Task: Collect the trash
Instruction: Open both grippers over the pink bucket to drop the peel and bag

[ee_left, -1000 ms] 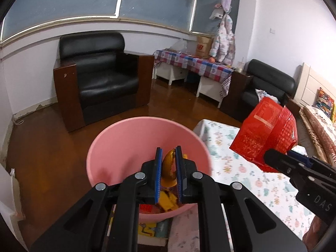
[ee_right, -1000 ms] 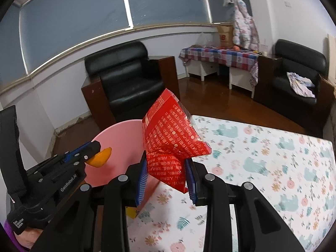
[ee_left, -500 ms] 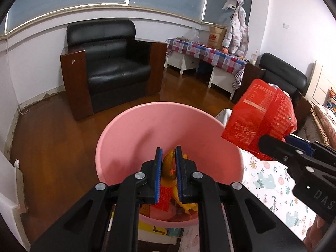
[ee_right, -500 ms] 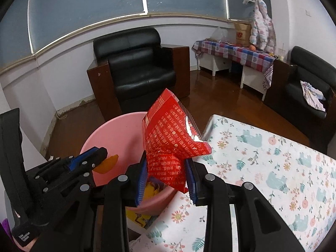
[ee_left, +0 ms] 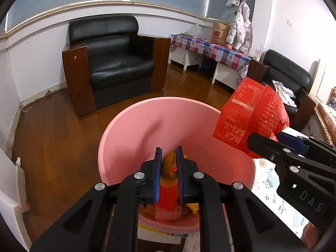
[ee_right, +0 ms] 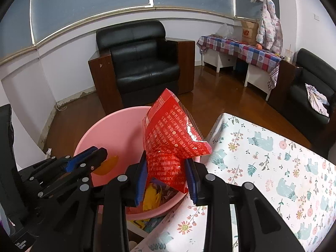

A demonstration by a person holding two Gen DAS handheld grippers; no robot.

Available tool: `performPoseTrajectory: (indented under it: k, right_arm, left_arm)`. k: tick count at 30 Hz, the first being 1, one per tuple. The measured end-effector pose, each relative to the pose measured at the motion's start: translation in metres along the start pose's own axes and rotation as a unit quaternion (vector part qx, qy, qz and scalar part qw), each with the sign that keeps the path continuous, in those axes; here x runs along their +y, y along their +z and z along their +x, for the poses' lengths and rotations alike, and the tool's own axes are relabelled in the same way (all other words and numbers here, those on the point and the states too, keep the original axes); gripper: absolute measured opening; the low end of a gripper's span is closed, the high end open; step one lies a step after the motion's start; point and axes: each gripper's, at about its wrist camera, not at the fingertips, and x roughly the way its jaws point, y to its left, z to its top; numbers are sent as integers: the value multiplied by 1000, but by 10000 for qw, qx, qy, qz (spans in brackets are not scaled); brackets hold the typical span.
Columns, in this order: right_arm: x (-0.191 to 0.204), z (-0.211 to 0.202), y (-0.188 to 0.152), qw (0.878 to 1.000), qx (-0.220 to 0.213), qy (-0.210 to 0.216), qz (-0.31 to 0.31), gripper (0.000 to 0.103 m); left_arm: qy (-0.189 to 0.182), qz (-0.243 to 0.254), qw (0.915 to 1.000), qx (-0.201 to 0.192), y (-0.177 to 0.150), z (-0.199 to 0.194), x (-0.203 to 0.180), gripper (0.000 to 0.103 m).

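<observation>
1. The right gripper [ee_right: 166, 177] was clamped on the lower part of a red foil snack bag [ee_right: 172, 140]. The bag looked nearly weightless, thin and crinkly, its upper half standing stiffly above the jaws in creased facets. I judged it slick and springy, so a pinch low across a flat fold, as here, seemed the sensible hold; it could not break, only crumple or slip.

2. That bag hung over the near rim of the pink basin [ee_right: 109, 134], right where the basin met the corner of the table [ee_right: 273, 157]. From the left wrist view the same red foil snack bag [ee_left: 252, 117] showed at the basin's right side, above the rim and not yet inside.

3. The left gripper [ee_left: 169, 168] was closed on a piece of orange peel [ee_left: 169, 163], a curved, dull yellow-orange scrap. It looked soft, leathery and light, and I guessed it might be a little damp, so a squeeze across its thickness would hold it well. It was held inside the pink basin [ee_left: 147, 130], above the bottom.

4. The basin was smooth, glossy plastic, round with a rolled rim, standing just off the table's corner. Some red and yellow wrappers [ee_left: 168, 201] already lay on its bottom.

5. The table wore a soft white cloth printed with bears and flowers. Beyond it were a polished wooden floor [ee_right: 210, 96] and a black leather armchair [ee_right: 145, 63] with brown wooden sides.
</observation>
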Motion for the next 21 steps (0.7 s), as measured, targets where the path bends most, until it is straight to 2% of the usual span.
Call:
performPoseTrajectory:
  k: [5, 10, 13, 21]
  right_arm:
    - [8, 6, 1, 10000, -4, 31, -73, 35]
    - [12, 6, 1, 9999, -65, 91, -106, 49]
    - [11, 4, 2, 9998, -141, 104, -118, 55]
    - [2, -14, -4, 9996, -274, 96, 29, 56]
  left_arm:
    - [26, -44, 10000, 12, 0, 3, 4, 16]
    - [44, -73, 10000, -3, -1, 2, 6, 22]
    - [44, -66, 10000, -48, -1, 0, 6, 31]
    - [121, -88, 9996, -219, -2, -9, 5, 33]
